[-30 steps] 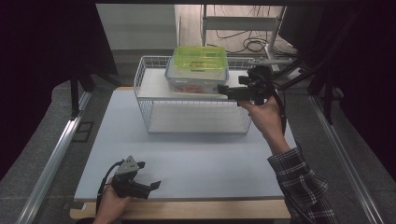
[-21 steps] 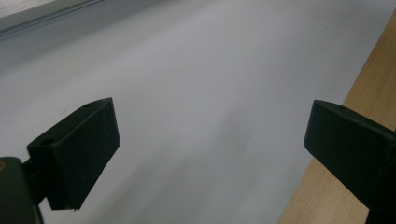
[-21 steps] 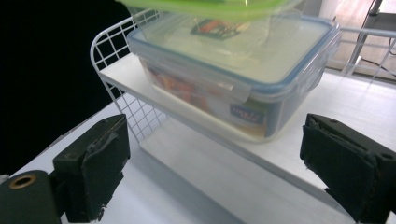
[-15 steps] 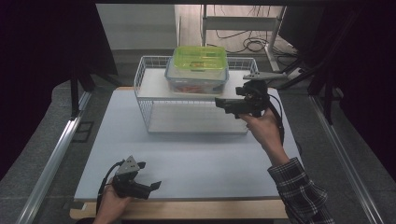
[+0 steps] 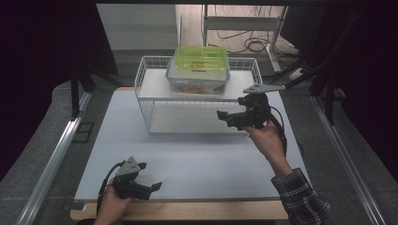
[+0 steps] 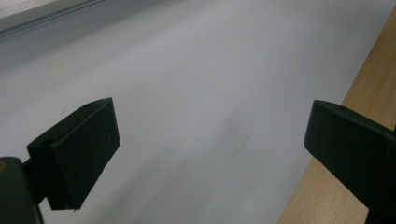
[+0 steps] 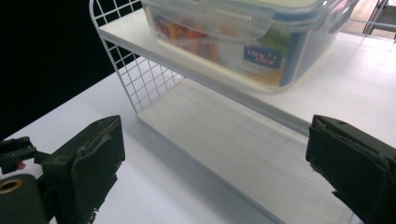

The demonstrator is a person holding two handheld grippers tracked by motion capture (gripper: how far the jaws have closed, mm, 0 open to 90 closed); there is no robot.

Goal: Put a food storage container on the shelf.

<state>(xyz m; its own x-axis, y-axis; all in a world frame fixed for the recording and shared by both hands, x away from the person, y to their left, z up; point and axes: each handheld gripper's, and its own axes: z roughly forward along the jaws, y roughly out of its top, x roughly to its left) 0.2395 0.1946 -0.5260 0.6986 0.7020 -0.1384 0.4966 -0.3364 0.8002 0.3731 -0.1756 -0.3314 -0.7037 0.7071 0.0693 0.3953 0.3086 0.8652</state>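
A: Since the food container sits on the top shelf of the wire rack, I'd call placement done.

B: Agreed. Right hand-held gripper is just in front of the rack, below the container, jaws spread, holding nothing. Left hand-held gripper is well away from the rack at the bench edge, also spread, empty. Little looks left to do.

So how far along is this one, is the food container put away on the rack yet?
Done, it seems: the green-lidded food container sits on the top shelf of the white wire rack. In hand: nothing; the right gripper hangs open in front of the rack, and the left gripper rests open at the table's near edge. Left: little, judging by this.
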